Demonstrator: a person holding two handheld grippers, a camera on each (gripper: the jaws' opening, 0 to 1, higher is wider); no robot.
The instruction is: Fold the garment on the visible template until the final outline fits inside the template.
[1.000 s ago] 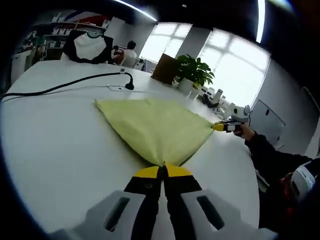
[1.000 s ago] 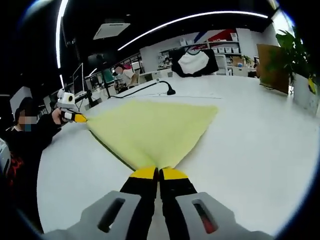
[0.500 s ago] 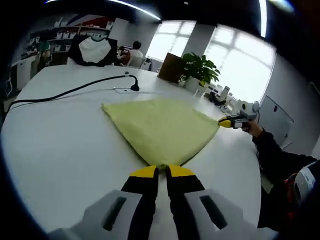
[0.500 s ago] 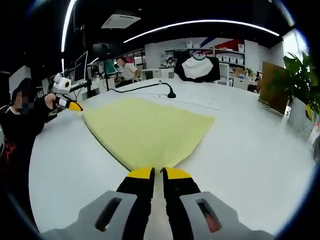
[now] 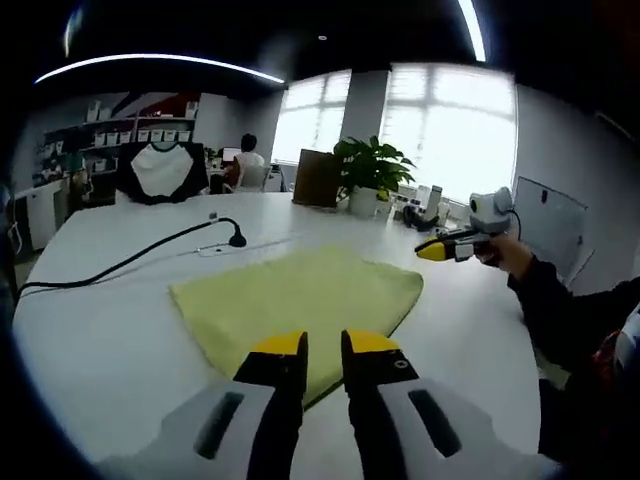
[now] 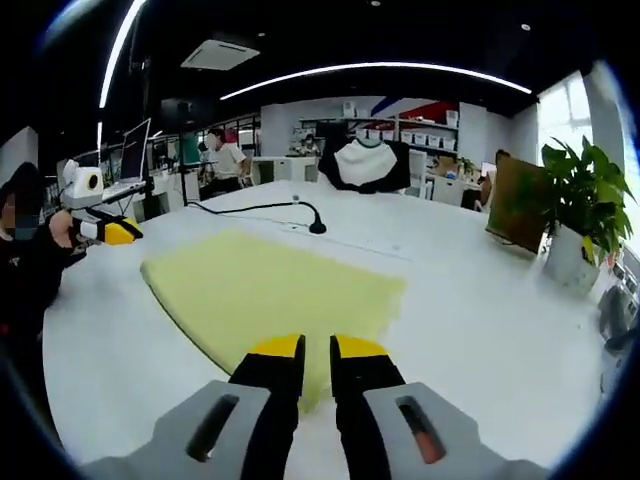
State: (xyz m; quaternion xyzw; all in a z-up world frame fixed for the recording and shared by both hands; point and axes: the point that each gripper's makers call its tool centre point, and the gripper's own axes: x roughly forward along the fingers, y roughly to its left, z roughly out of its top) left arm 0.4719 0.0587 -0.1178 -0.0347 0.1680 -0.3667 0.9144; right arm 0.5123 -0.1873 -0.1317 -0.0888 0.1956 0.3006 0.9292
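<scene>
Bare white table (image 5: 90,340) rings the yellow garment (image 5: 300,300); black cable (image 5: 120,265) crosses behind.

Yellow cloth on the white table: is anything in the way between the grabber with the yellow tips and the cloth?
Nothing visible is. In the left gripper view the left gripper, jaws slightly apart, hangs over the near edge of the yellow cloth. The black cable lies on the table beyond the cloth.
</scene>
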